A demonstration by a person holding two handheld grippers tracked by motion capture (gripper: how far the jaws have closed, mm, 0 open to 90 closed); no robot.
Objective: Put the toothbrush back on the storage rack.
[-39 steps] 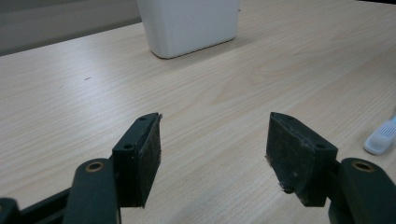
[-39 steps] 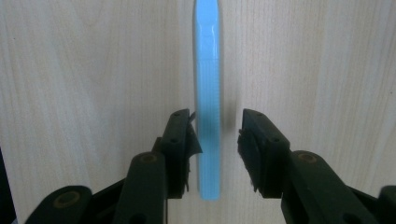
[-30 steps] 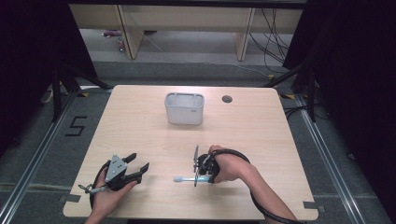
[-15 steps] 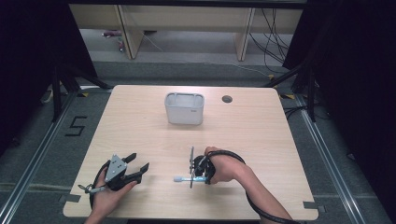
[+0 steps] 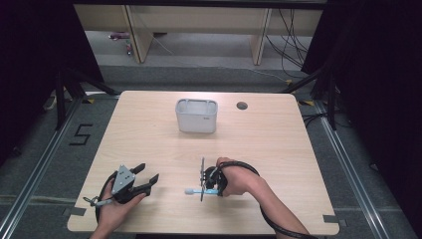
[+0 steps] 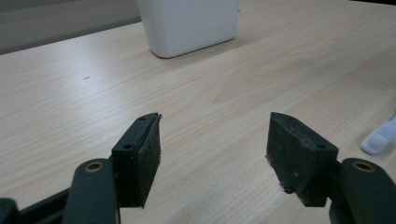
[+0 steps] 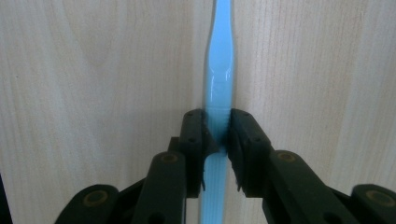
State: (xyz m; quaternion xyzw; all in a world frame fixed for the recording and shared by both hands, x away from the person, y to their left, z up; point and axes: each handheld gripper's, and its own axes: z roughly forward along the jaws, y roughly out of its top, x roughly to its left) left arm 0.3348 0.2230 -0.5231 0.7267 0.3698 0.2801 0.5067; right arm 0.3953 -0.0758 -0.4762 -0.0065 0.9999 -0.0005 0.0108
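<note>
Toothbrush (image 7: 218,70): lies flat on the table, near edge, right of centre; white head points left, handle runs right into the right gripper.
Table (image 5: 278,149): pale wood-grain top; a round cable hole sits at the far right.
Container (image 5: 196,115): white, open-topped, with rounded corners; stands at the far centre, well apart from the toothbrush.
Right gripper (image 7: 218,135): jaws have just been closing and now clamp the blue handle from both sides, with the pads pressing on it at a ribbed section.
Left gripper (image 6: 212,149): jaws stand wide apart with nothing between them; it rests near the left corner, and the brush head (image 6: 380,137) lies just beyond its right jaw.
Appearance: slim, light blue, glossy handle that narrows at the neck and widens again; head end white.
Handling, judged: light, stiff plastic; smooth surface likely slippery, so it may pivot in the pads if taken off-centre.
Grip point, judged: ribbed mid-handle, as now taken, gives the best purchase and keeps the bristles clear.
</note>
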